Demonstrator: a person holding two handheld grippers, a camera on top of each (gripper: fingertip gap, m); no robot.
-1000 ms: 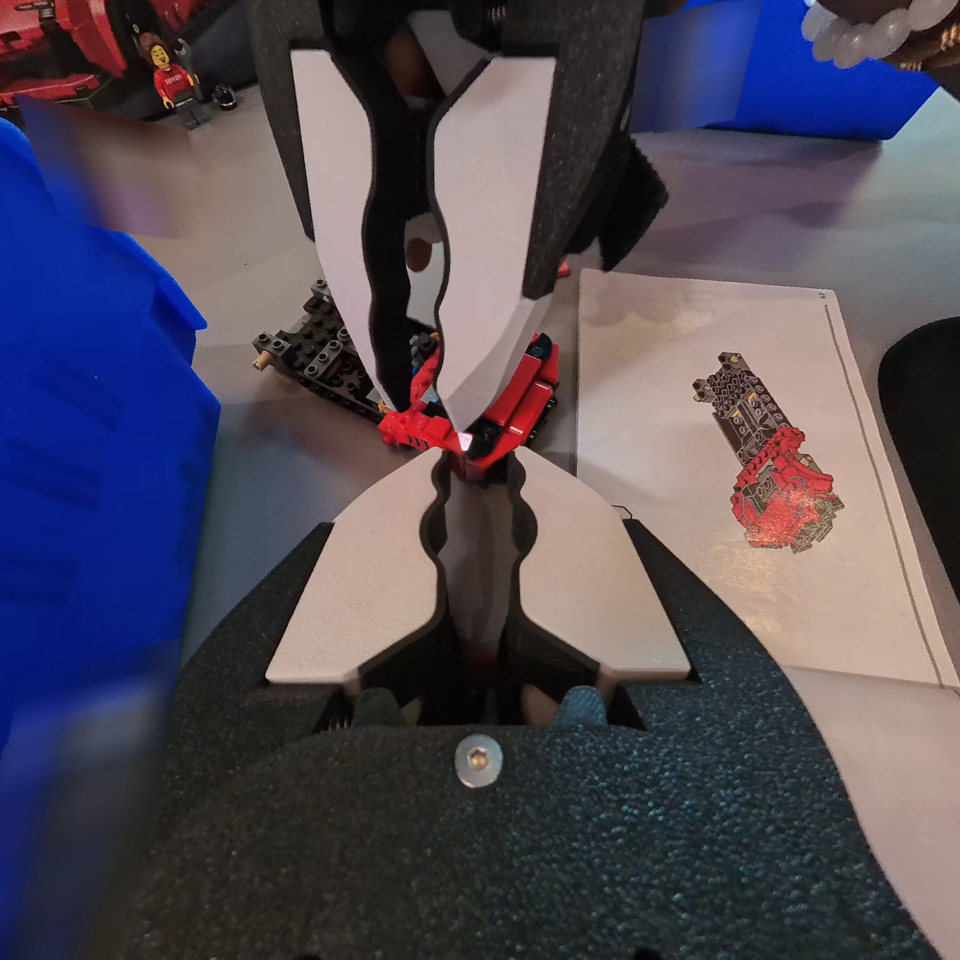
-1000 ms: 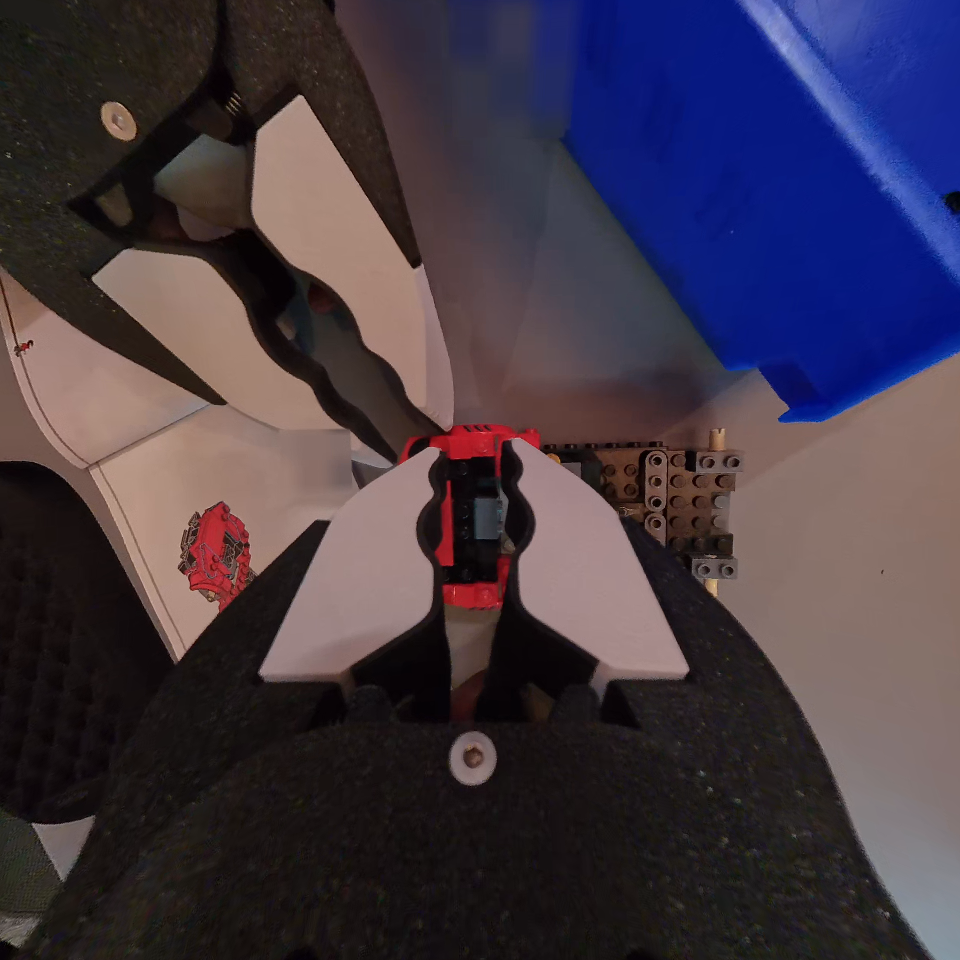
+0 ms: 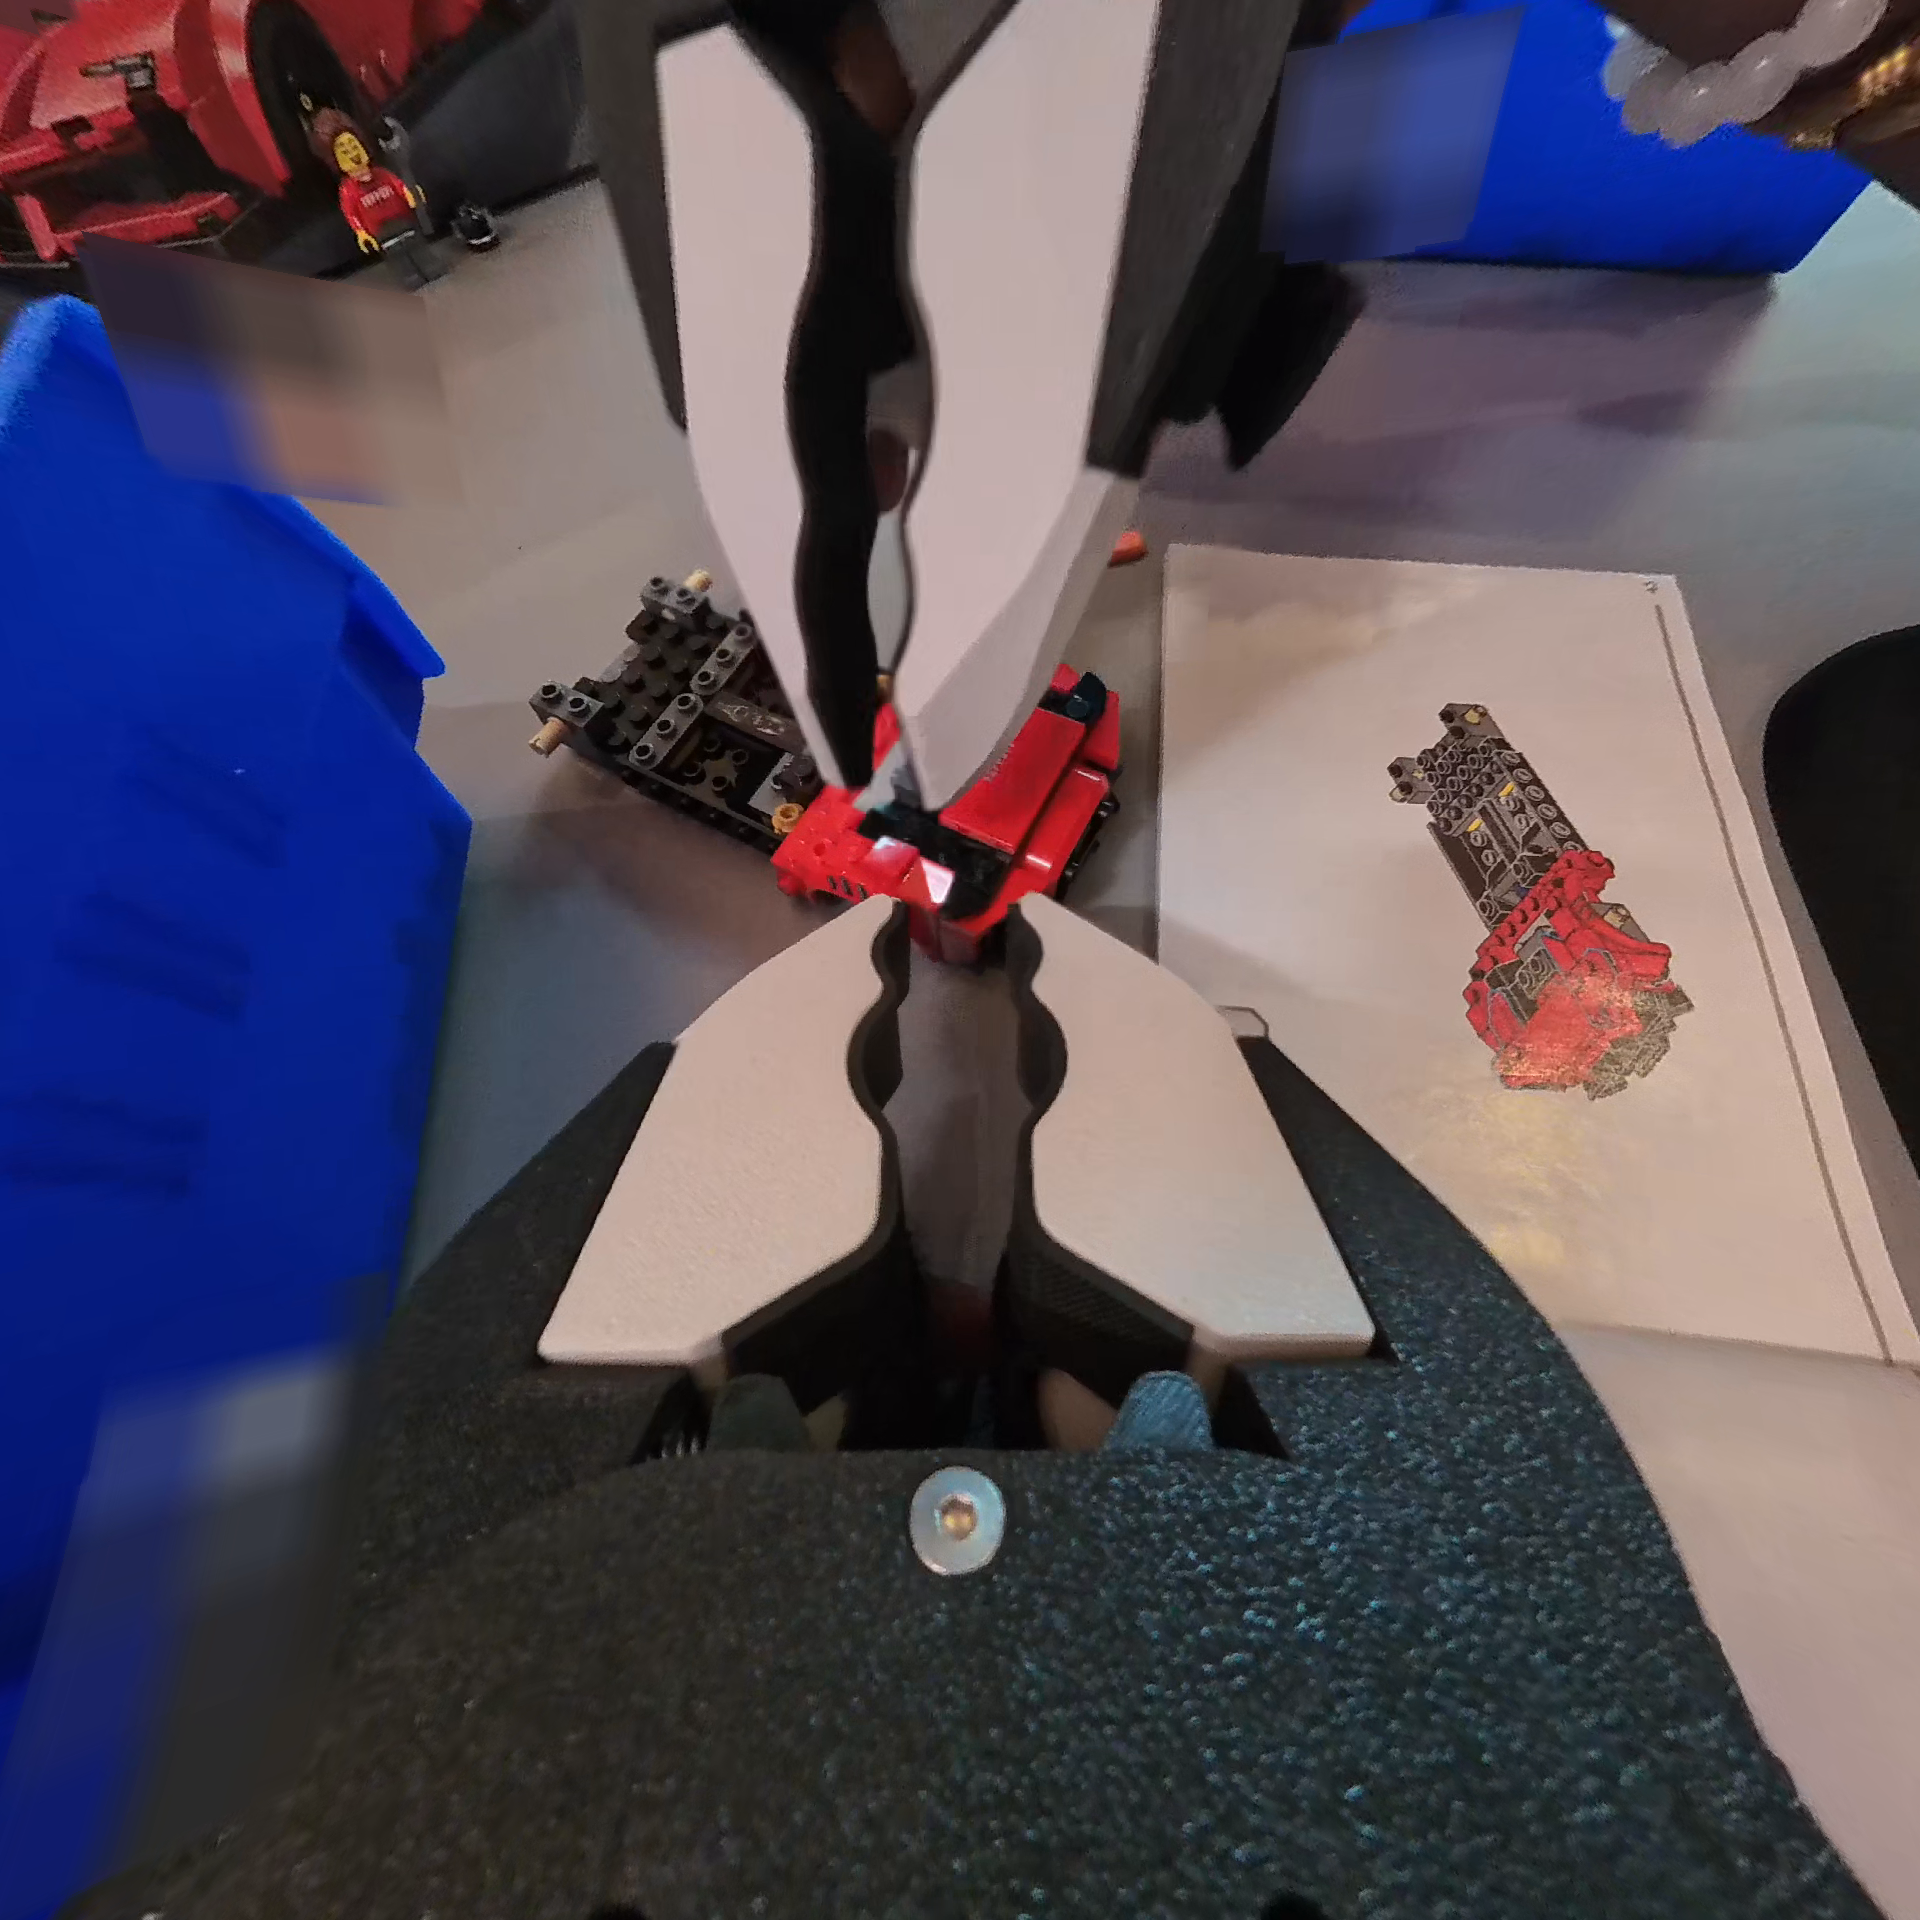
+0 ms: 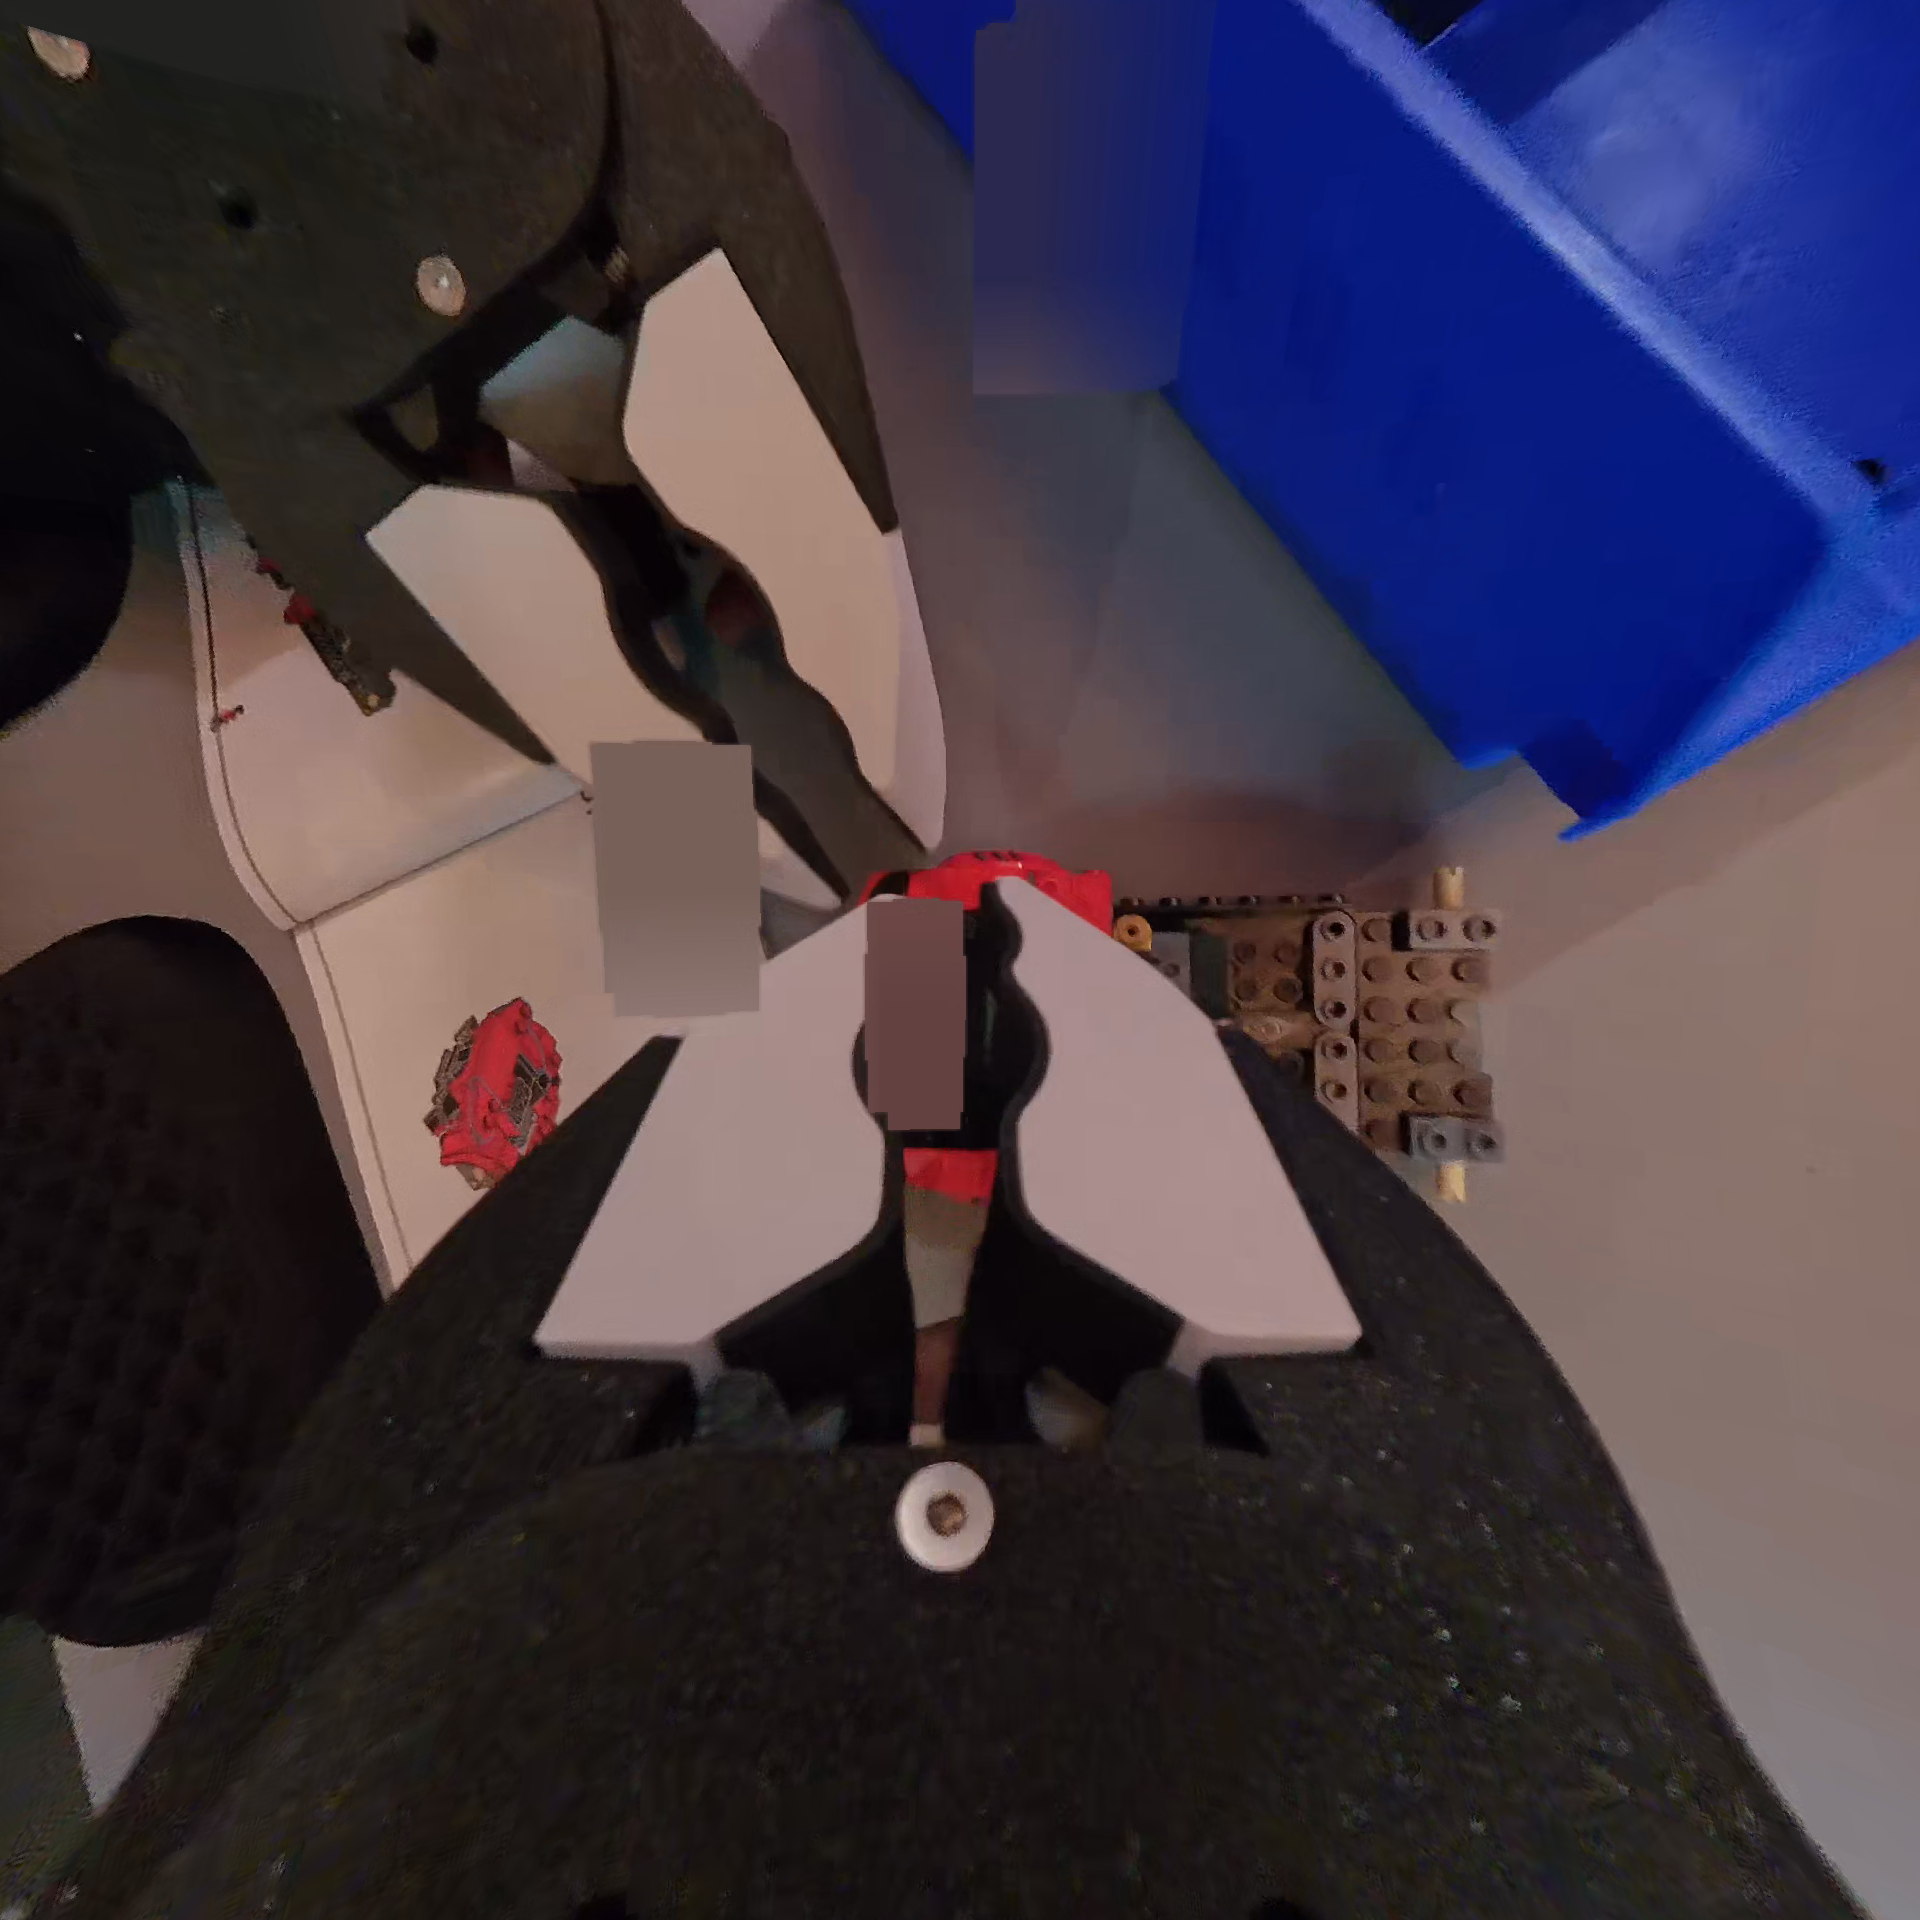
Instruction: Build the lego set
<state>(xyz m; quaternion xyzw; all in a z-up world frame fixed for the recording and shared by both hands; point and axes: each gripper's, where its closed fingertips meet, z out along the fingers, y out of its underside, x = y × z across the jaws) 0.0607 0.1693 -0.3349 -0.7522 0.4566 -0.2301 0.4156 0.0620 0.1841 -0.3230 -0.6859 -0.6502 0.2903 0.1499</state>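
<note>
The lego car [image 3: 831, 790] lies flat on the table [image 3: 582, 966], a dark studded chassis with red bodywork built up at one end. It sits between the blue bin [image 3: 187, 935] on one side and the open booklet [image 3: 1455, 935] on the other, close to both.

It should be light and rigid, glossy enough to slip, and held together only by stud friction, so a squeeze across a joint could pop parts loose. The low dark chassis looks like the soundest place to hold; the sloped red panels offer poor purchase.

The left tongs [image 3: 951, 920] have their tips at the near red end, a narrow gap between them with the red corner in it; whether they truly pinch it I cannot tell. The right tongs [image 4: 982, 904] come down from the far side onto the red section, nearly closed around it, though a patch hides part of the gap.

Pressing a brick home calls for a push straight down along the studs, with the other tongs bracing the chassis against sliding.
</note>
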